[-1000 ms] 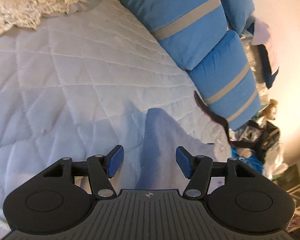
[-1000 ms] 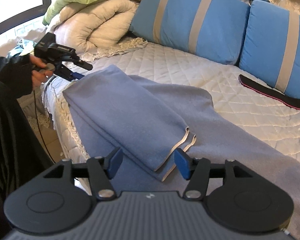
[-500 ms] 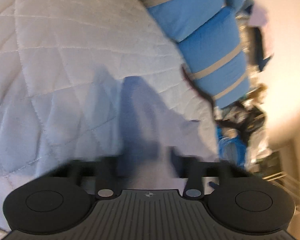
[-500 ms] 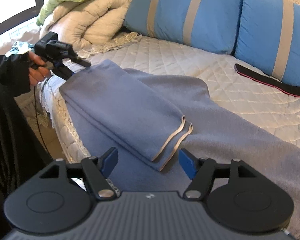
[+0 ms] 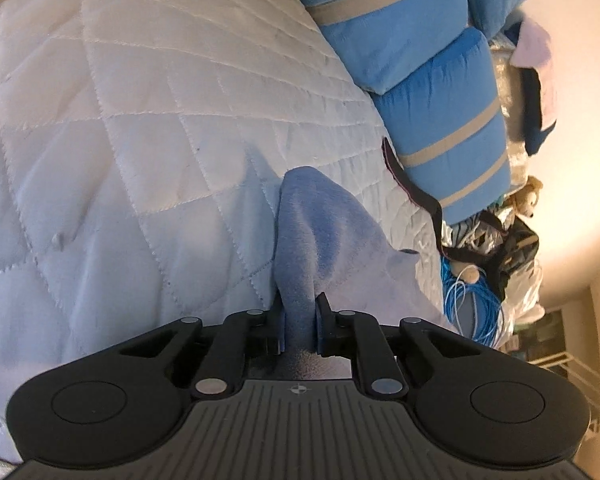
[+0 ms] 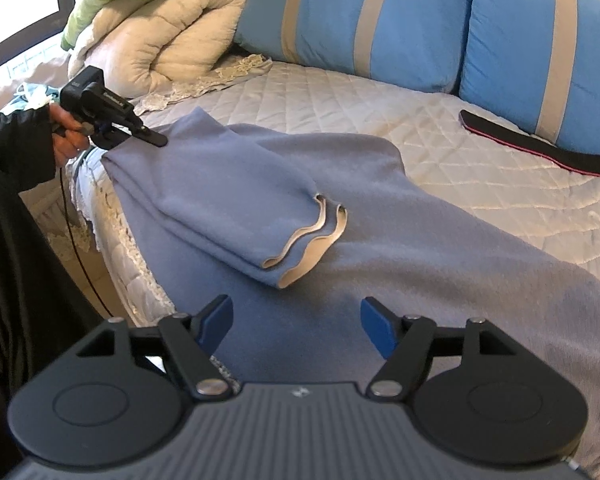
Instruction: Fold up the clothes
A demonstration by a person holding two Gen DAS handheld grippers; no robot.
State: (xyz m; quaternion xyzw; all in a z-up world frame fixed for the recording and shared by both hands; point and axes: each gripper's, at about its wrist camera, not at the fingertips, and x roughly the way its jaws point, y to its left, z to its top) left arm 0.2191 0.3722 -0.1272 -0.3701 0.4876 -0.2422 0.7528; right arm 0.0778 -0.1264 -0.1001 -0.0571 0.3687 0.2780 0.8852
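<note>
Blue-grey fleece, a blanket (image 6: 400, 248), lies spread across the bed (image 6: 480, 152), its near part running from the bed's edge at 9 o'clock in the right wrist view out toward 4 o'clock. On top of it a folded flap (image 6: 236, 200) rests at the middle of that view, its beige-trimmed hem (image 6: 312, 240) wavy and facing 5 o'clock. The left gripper (image 5: 299, 320) is clamped tight on a bunched ridge of the blanket (image 5: 300, 248), which rises from between its fingers toward 12 o'clock in the left wrist view, over the white quilt (image 5: 140, 160). Seen from the right wrist, the left gripper (image 6: 156, 138) sits at 10 o'clock, touching the flap's far corner, with the person's hand (image 6: 66, 136) behind it. The right gripper (image 6: 296, 326) is spread wide and holds nothing; it hangs just above the blanket, near the hem. Blue pillows (image 6: 380, 20) with beige stripes line the bed's far side from 12 to 2 o'clock. A dark strap (image 6: 540, 148) lies on the quilt at 3 o'clock, just beside the pillows and well apart from the blanket. A cream duvet (image 6: 168, 48) is piled at 11 o'clock.
</note>
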